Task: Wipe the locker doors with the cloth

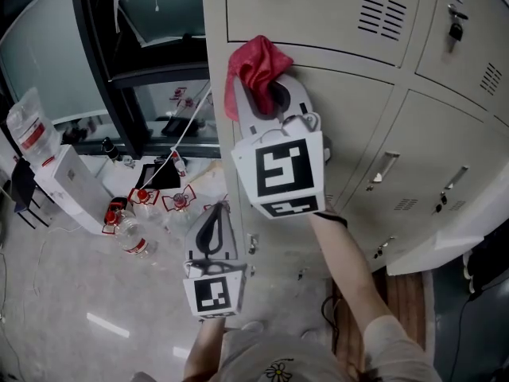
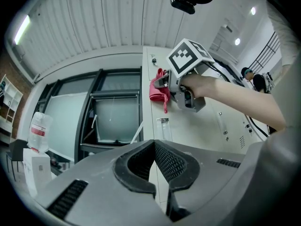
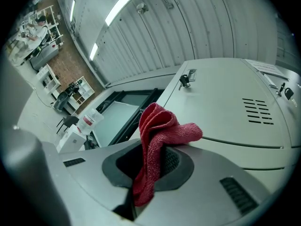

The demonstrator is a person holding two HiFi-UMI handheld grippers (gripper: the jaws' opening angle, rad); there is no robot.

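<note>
Risk: cloth (image 1: 253, 68) bunched, only narrow fold pinched. Drag along door (image 1: 318, 10) may tug it free, or bare tips scrape paint. Right gripper (image 1: 267, 95) clamped on cloth. Wad sticks out past tips, at locker's left edge, over seam below top door. Left gripper (image 1: 210, 231) pressed together, empty, low, well apart.

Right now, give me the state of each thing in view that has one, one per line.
red cloth, bunched, touching the locker front
right gripper, shut on the red cloth
left gripper, shut, empty
upper locker door, closed
</note>
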